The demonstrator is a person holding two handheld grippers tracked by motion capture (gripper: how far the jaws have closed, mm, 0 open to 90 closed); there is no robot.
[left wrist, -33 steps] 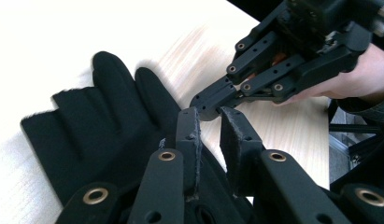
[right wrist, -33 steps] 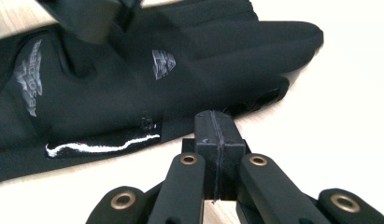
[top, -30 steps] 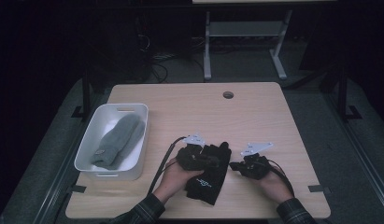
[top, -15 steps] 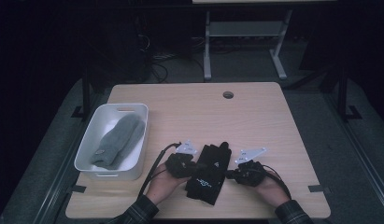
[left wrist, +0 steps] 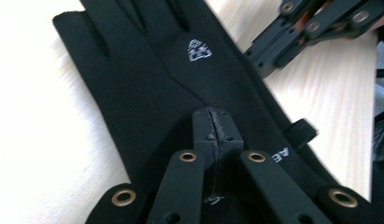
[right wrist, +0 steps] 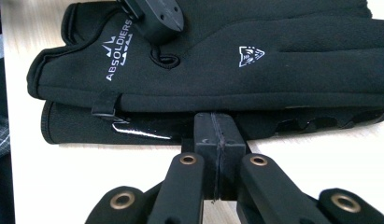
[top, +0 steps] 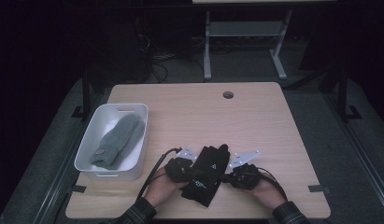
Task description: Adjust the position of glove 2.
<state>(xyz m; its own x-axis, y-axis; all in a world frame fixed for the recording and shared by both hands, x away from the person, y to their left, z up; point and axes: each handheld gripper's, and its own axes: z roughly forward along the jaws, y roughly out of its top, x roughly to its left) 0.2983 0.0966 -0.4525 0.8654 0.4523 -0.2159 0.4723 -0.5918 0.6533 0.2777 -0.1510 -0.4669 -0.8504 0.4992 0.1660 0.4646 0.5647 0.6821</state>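
Note:
Two black gloves [top: 208, 175] lie stacked near the table's front edge, the upper one [right wrist: 255, 60] printed with "ABSOLDIERS" and a small white emblem, the lower one [right wrist: 77, 126] peeking out beneath. My left gripper [top: 193, 171] comes in from the left, shut, and its tip [left wrist: 213, 126] rests on the upper glove's back near the cuff. At the right, my right gripper [top: 225, 177] is also shut. Its tip [right wrist: 217, 130] touches the side edge of the stack. No fabric shows between either pair of jaws.
A white bin [top: 87, 154] stands at the table's left with a grey knitted glove [top: 118, 140] inside. A cable hole [top: 228, 94] sits near the far edge. Bare wood spreads across the middle and right. Cables trail from both grippers toward the front.
Both hands have drawn slightly toward the near edge, and the right gripper has closed in on the gloves' side. The gloves have barely shifted.

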